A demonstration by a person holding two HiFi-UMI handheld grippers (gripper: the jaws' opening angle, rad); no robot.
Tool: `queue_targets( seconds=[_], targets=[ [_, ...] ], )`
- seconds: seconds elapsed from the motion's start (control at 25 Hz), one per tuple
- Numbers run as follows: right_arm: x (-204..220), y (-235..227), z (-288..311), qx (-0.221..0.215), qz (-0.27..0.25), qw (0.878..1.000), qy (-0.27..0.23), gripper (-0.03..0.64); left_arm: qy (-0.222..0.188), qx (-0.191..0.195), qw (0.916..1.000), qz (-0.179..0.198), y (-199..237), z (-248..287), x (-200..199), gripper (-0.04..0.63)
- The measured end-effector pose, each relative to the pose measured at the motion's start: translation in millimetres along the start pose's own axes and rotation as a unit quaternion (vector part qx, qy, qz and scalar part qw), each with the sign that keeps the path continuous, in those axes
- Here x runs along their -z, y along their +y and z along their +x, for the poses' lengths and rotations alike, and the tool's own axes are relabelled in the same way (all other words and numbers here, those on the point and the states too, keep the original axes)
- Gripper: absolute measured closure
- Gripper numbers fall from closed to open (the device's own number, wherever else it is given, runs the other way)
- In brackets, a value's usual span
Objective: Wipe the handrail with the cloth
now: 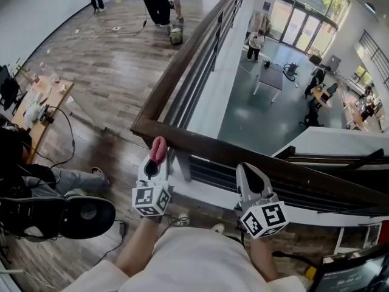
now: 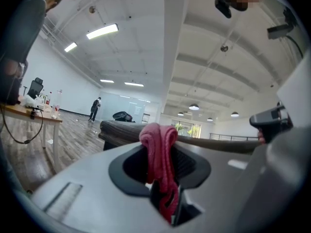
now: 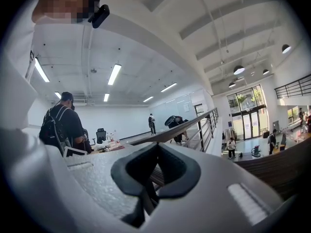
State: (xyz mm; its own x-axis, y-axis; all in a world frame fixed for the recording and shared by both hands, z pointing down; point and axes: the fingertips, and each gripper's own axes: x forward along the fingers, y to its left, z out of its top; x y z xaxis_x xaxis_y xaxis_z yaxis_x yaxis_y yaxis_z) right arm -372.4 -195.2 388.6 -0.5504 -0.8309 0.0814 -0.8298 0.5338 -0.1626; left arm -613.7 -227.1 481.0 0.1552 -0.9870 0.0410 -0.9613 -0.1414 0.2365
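Observation:
A dark wooden handrail (image 1: 255, 158) runs across the head view and turns away at a corner (image 1: 146, 126). My left gripper (image 1: 155, 160) is shut on a pink cloth (image 1: 158, 149), and the cloth's tip sits just short of the rail near that corner. In the left gripper view the cloth (image 2: 159, 166) stands pinched between the jaws, with the handrail (image 2: 121, 130) behind it. My right gripper (image 1: 248, 174) is shut with nothing in it, close below the rail. The right gripper view shows its closed jaws (image 3: 154, 147) and the handrail (image 3: 175, 129) running away.
Beyond the rail is a drop to a lower floor (image 1: 255, 114) with people and a table (image 1: 270, 78). On my side lie a wooden floor (image 1: 109, 78), a desk (image 1: 42, 111) at left and a seated person (image 1: 36, 181). Grey balusters (image 1: 194, 78) hang under the rail.

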Motion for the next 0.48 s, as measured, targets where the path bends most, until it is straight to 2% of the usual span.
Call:
queue_targets(
  seconds=[0.24, 0.48],
  targets=[
    [5.0, -4.8, -7.0, 0.010, -0.003, 1.000, 0.005, 0.615, 0.015, -0.014, 0.9995, 0.026, -7.4, 1.4, 2.8, 0.483],
    [10.2, -11.2, -9.9, 0.014, 0.006, 1.000, 0.011, 0.615, 0.018, -0.017, 0.9997, 0.009, -9.6, 4.1, 4.0, 0.485]
  ],
)
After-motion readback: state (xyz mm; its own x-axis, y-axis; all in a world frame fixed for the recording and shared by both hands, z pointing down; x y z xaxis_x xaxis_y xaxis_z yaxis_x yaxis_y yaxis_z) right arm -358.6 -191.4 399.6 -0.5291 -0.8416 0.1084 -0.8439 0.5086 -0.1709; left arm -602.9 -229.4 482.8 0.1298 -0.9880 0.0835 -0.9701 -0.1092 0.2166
